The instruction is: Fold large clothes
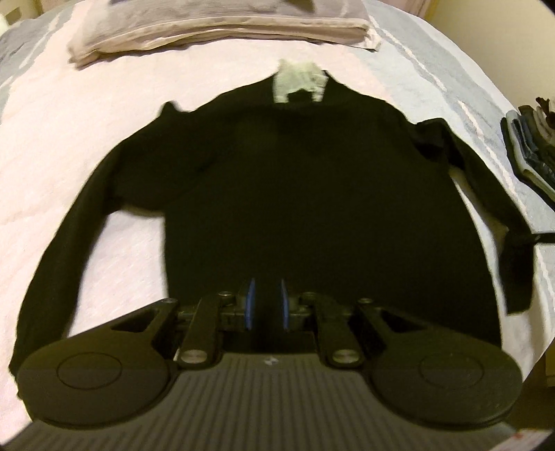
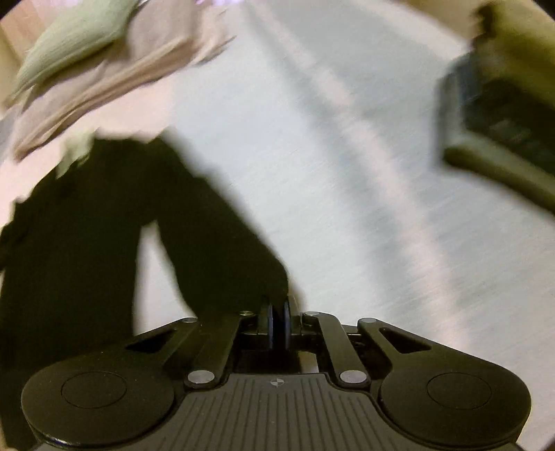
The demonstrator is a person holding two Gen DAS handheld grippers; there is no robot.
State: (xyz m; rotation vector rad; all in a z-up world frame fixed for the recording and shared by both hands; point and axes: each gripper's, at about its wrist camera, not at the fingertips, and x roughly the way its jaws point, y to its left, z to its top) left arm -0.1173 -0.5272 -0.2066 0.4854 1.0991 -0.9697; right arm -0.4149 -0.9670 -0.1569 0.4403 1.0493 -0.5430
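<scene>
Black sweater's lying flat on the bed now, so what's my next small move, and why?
Probably draw the right gripper inward, carrying the sleeve across the sweater's body. The black sweater lies flat, both sleeves spread outward and unfolded, and the right jaws look shut on that sleeve's cuff. The left gripper sits over the hem, holding nothing clearly.

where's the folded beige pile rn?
Left wrist view: the folded beige pile sits top centre on the bed, just beyond the collar of the spread-out black sweater.
</scene>
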